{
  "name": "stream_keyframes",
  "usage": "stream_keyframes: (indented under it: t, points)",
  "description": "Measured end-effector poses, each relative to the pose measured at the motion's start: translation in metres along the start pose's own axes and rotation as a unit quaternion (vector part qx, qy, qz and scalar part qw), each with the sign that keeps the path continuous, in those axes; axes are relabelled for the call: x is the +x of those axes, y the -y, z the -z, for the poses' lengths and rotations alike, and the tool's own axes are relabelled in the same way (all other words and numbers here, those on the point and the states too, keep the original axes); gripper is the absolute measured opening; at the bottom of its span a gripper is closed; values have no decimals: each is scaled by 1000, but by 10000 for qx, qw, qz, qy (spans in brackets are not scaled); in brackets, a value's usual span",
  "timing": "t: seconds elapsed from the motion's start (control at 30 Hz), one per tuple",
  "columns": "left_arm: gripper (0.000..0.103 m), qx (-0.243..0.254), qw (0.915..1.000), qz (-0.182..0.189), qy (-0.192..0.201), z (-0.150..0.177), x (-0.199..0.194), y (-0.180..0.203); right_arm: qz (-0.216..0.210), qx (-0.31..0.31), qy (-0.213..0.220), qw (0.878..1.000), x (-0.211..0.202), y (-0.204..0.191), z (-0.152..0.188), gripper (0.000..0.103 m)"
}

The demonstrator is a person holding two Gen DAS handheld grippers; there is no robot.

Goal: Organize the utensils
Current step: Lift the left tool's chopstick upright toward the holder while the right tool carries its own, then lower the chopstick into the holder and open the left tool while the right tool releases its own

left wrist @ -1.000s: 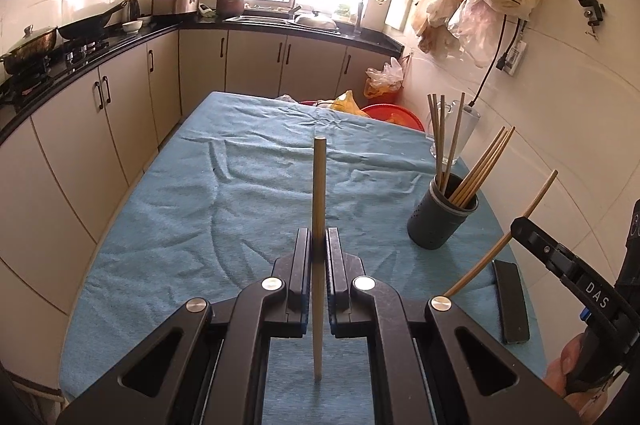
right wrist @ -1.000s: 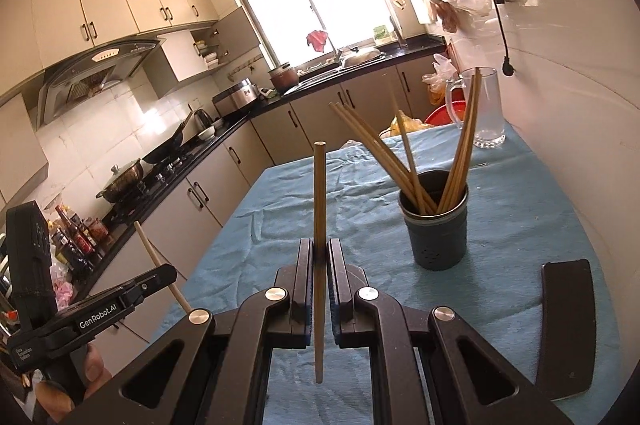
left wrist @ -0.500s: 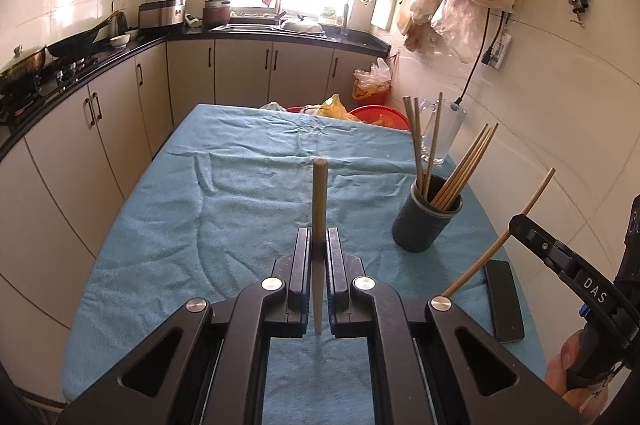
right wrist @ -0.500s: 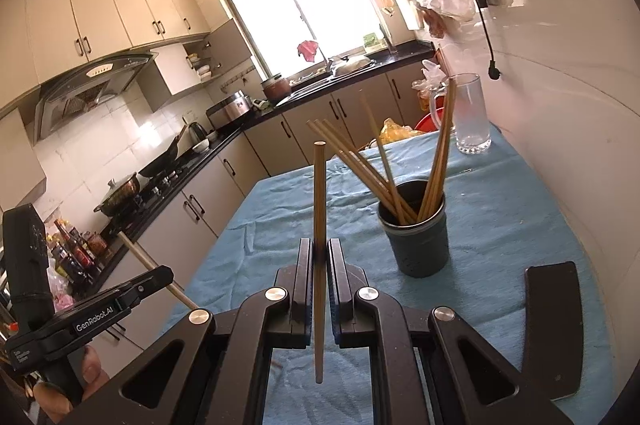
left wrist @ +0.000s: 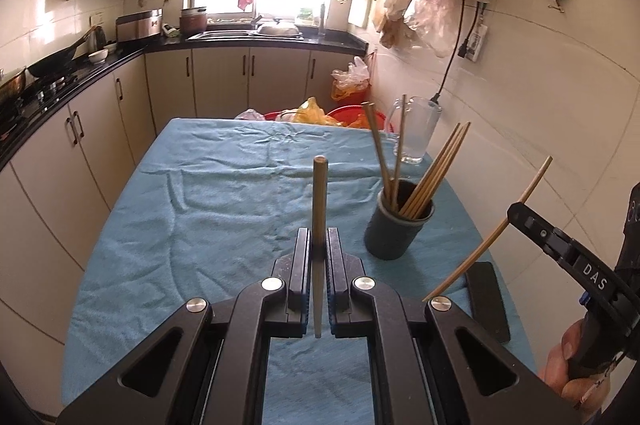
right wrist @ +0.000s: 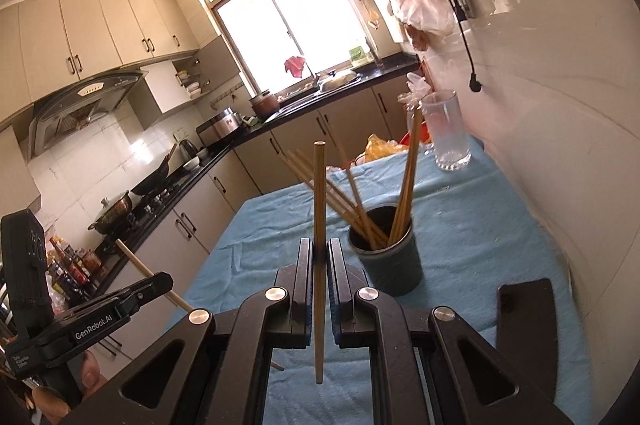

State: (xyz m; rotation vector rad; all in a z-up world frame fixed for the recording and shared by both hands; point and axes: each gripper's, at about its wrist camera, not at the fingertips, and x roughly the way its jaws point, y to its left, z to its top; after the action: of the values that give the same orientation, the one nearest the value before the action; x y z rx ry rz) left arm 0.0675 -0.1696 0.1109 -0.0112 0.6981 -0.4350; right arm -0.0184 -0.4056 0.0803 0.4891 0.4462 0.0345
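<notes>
My left gripper (left wrist: 319,237) is shut on a wooden chopstick (left wrist: 319,201) that stands upright between its pads, above the blue cloth. My right gripper (right wrist: 319,249) is likewise shut on another chopstick (right wrist: 319,193). A dark grey holder cup (left wrist: 396,231) with several chopsticks leaning in it stands ahead and to the right of the left gripper. In the right wrist view the same cup (right wrist: 394,261) sits just right of the fingers. The right gripper's arm (left wrist: 568,249) with its chopstick (left wrist: 516,213) shows at the right edge of the left view; the left gripper's arm (right wrist: 100,317) shows at lower left of the right view.
A blue cloth covers the table (left wrist: 224,193). A flat black phone-like slab (left wrist: 486,297) lies near the front right edge. A clear glass mug (left wrist: 418,133) stands at the back right by the wall. Red basins and bags (left wrist: 332,117) sit beyond the far edge. Kitchen counters run along the left.
Both grippers have drawn back and risen a little from the table, each still holding its chopstick; the holder cup appears lower and farther in both views.
</notes>
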Motion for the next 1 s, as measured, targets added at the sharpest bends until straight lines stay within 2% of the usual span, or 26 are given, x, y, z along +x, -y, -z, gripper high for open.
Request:
stream_keyframes:
  t: [0.23,0.57,0.77,1.0]
  points:
    - [6,82,9995,273,141,-33,-3,21,53,131,212,9997,-12,16,-32,7]
    - [6,169,9962,620,589,-100,0,59,364,148,889,9953,-25,28,-99,7]
    - [6,161,9954,757,563,-127,32,79,569,105,977,9935,-8,34,-123,7]
    - [6,75,9969,736,280,-121,84,81,763,30,746,9943,33,45,-122,7]
